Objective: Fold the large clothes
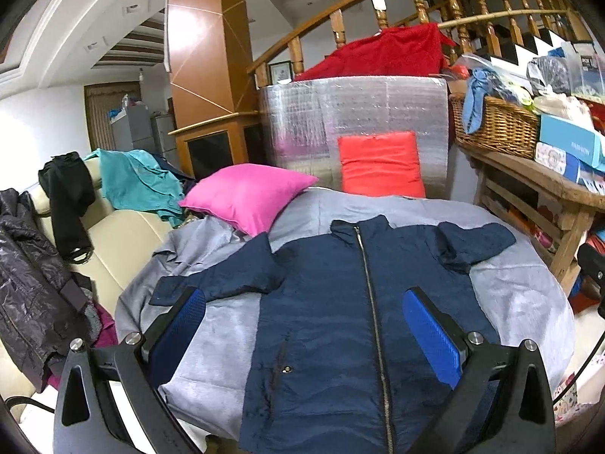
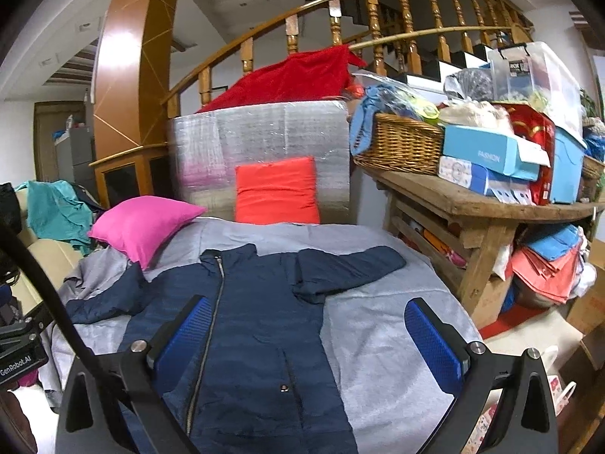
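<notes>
A navy zip-up jacket [image 1: 332, 302] lies flat, front up and zipped, on a grey cloth-covered surface [image 1: 522, 295], both sleeves spread out to the sides. It also shows in the right wrist view [image 2: 257, 325]. My left gripper [image 1: 304, 302] is open and empty, hovering above the jacket's lower left part, with blue pads [image 1: 431, 336]. My right gripper [image 2: 308, 314] is open and empty above the jacket's lower right part and the grey cloth [image 2: 378, 340].
A pink cushion [image 1: 245, 196] and an orange cushion [image 1: 382, 164] lie at the far end. A wooden bench [image 2: 480, 204] with a wicker basket [image 2: 401, 147] and boxes stands right. A cream sofa [image 1: 124, 234] with clothes stands left.
</notes>
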The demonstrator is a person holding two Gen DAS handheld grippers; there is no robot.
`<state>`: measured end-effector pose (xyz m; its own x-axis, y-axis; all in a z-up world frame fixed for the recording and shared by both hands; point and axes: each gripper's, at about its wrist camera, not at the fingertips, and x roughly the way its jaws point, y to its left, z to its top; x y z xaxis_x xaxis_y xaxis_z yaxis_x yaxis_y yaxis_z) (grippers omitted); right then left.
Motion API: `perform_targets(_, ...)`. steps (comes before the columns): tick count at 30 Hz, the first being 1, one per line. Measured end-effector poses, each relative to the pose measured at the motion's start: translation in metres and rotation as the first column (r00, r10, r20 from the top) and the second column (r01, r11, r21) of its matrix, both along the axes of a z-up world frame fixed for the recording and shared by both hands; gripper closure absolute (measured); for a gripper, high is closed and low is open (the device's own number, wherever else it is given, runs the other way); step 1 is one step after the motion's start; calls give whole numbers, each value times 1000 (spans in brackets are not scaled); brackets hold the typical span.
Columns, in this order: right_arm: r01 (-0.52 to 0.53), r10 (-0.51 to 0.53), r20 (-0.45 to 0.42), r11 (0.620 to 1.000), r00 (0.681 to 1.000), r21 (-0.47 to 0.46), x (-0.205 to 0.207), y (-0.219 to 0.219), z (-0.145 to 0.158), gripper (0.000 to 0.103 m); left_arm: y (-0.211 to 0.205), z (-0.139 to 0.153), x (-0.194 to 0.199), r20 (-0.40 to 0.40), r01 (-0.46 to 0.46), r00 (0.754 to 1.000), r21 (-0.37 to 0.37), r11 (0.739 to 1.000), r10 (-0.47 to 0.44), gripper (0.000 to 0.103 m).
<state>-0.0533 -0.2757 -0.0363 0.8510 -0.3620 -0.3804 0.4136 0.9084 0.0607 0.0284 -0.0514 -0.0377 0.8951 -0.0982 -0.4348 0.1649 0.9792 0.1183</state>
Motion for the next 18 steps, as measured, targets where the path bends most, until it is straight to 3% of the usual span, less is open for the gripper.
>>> perform_targets(18,28,-27,-14,997,1000,71,14,-36,-13,0,-25,-3,12,-9,-7,1000,44,999,7,0)
